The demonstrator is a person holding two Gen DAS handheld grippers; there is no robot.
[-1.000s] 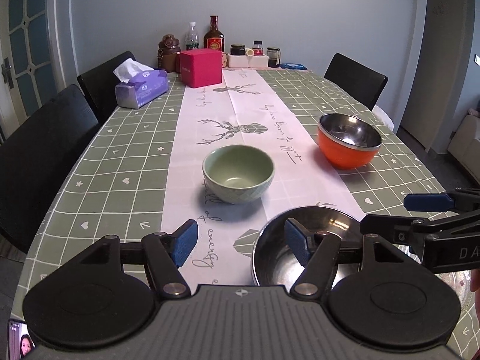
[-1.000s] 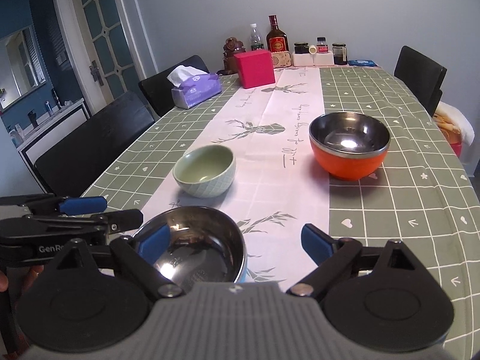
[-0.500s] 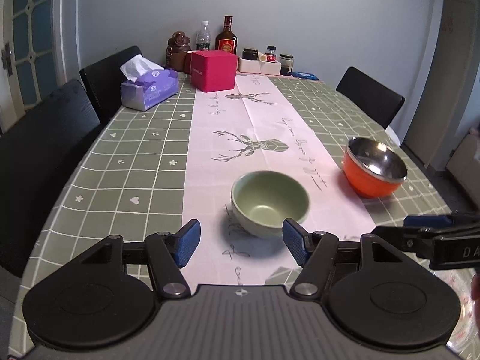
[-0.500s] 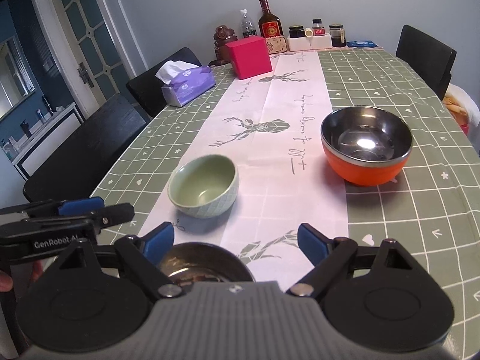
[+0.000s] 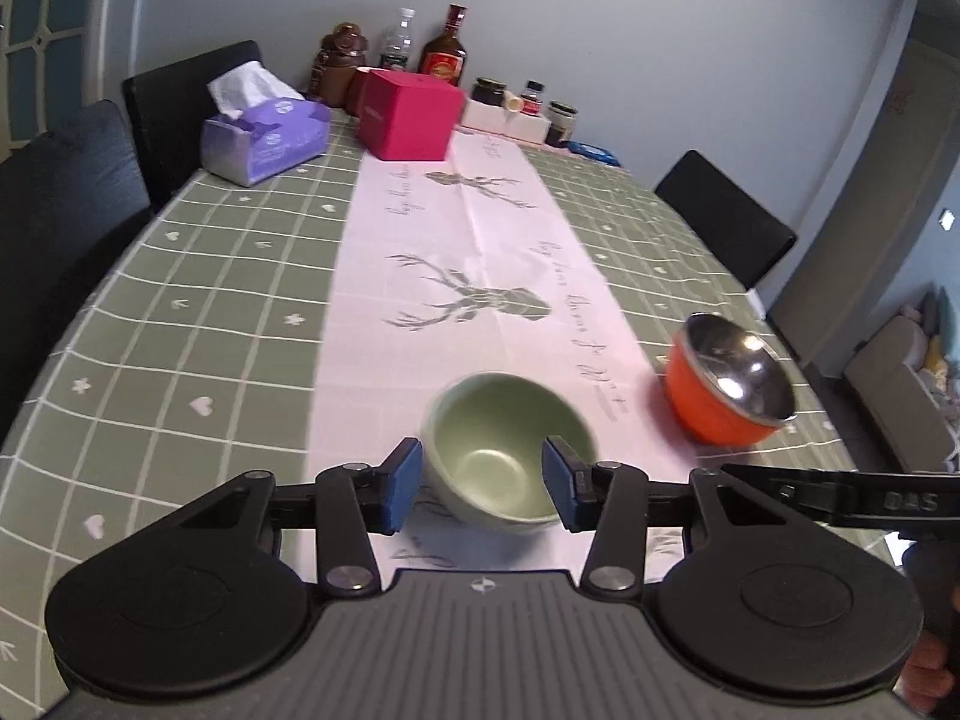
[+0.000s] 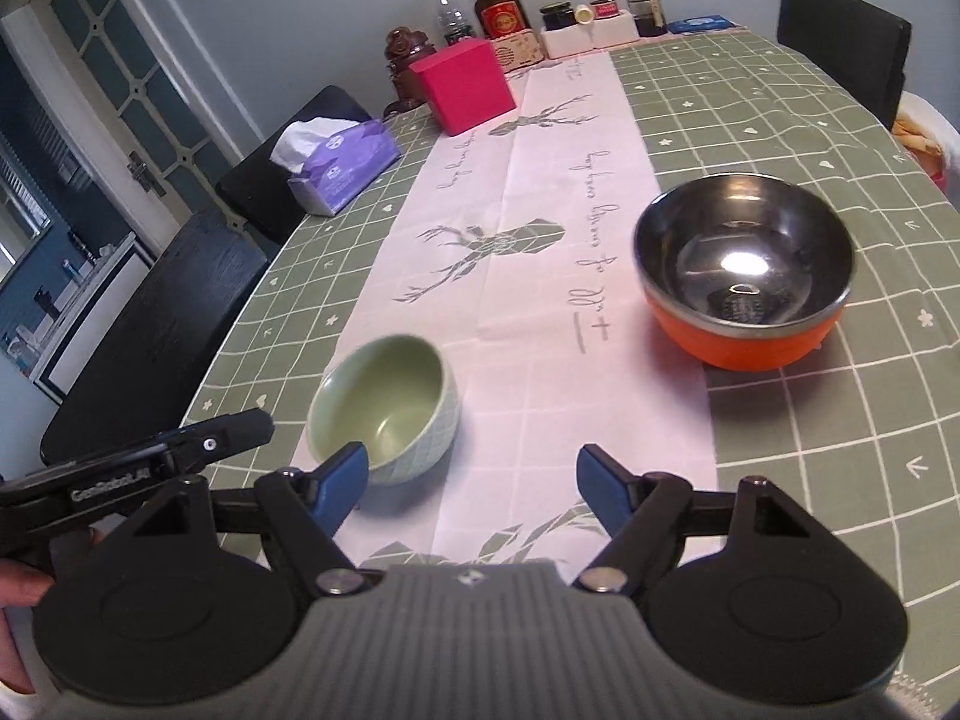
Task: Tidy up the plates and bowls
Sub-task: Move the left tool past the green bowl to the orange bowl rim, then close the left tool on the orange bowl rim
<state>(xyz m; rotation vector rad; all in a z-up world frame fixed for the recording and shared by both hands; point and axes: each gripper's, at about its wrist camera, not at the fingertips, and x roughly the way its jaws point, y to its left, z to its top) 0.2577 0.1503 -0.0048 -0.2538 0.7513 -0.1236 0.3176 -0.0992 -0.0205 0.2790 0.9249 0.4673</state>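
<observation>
**A:** What does the green bowl (image 5: 503, 461) look like from your end?

**B:** Small, pale green, glazed smooth inside, with a fine diamond pattern pressed into its outer wall. It sits upright and empty on the pink runner (image 5: 474, 252) down the middle of the checked surface (image 5: 180, 312).

**A:** And where is it against my left gripper (image 5: 483, 485)?

**B:** Right in the gap. In the left wrist view the bowl's near side lies between the two blue pads (image 5: 403, 483); I've just been narrowing those jaws, but they stand partly spread and I can't see either pad pressing on the rim.

**A:** The other side?

**B:** My right gripper (image 6: 475, 486) is spread wider, also just narrowing, with only bare runner between its pads. The green bowl lies just beyond its left pad, near the left gripper's tip.

**A:** And the orange one?

**B:** The orange bowl (image 6: 744, 282), steel-lined and shiny inside, stands farther off to the right, half on the runner's edge, well apart from both grippers.
</observation>
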